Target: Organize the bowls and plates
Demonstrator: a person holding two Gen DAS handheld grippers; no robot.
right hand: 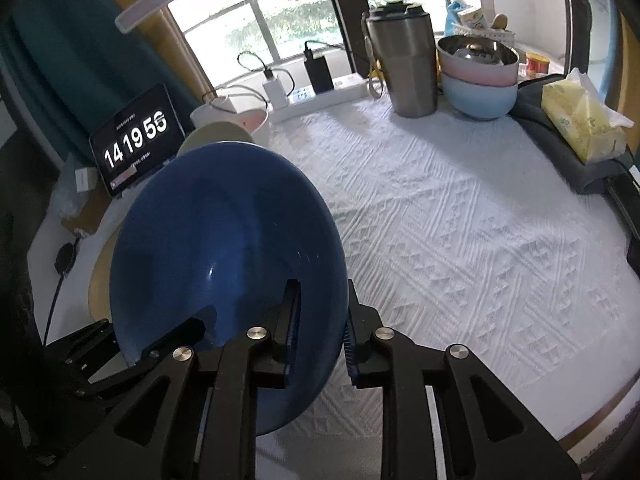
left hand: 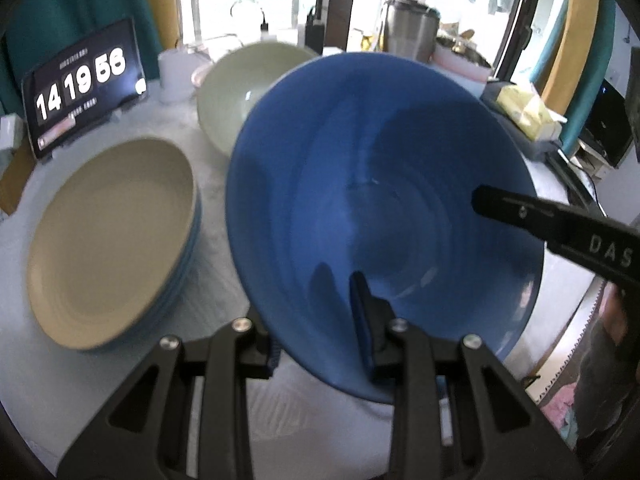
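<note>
A large blue bowl [left hand: 380, 184] hangs tilted above the white tablecloth [right hand: 460, 220]. My left gripper [left hand: 312, 320] is shut on its near rim, one finger inside and the other underneath. My right gripper [right hand: 320, 320] straddles the opposite rim of the blue bowl [right hand: 224, 248]. Its jaws stand wider than the wall, so it is open. One of its fingers [left hand: 500, 208] shows inside the bowl in the left wrist view. A stack of plates [left hand: 112, 240] with a beige one on top lies to the left. A pale green bowl [left hand: 240, 92] sits behind.
A tablet clock [right hand: 136, 148] and a white cup [left hand: 176, 76] stand at the back left. At the back right are a steel tumbler [right hand: 404, 64], stacked pink and blue bowls [right hand: 476, 88] and a tissue pack [right hand: 584, 128]. A power strip [right hand: 328, 96] lies by the window.
</note>
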